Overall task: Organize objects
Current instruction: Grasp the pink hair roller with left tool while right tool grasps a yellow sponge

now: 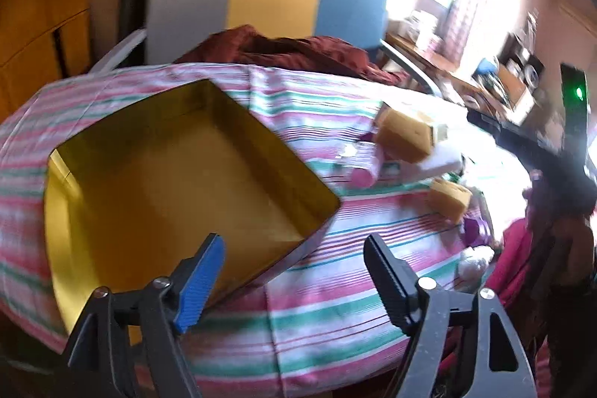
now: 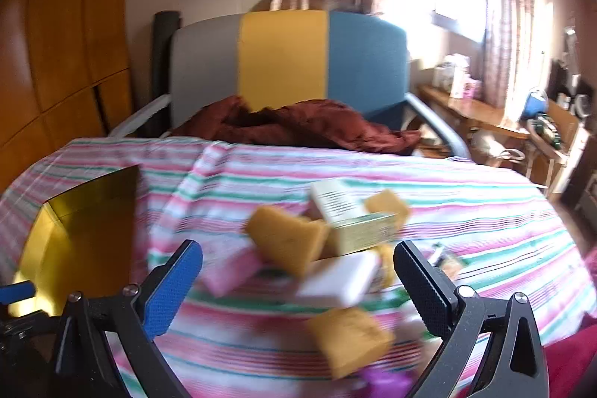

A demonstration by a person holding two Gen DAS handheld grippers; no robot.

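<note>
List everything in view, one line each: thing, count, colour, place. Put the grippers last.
tin box: one, gold inside, empty, on the left of the table.
tablecloth: one, pink, green and white stripes, covers the table.
sponge blocks: at least three, yellow-orange, in the pile on the right of the table.
carton: one, cream and pale green, lying in the pile.
white bar: one, white, at the front of the pile.
pink packet: one, pink, left edge of the pile; blurred.
chair: one, grey, yellow and blue back, behind the table.
cloth: one, dark red, bunched on the chair.
left gripper: open, over the tin box's near corner.
right gripper: open, facing the pile.
</note>
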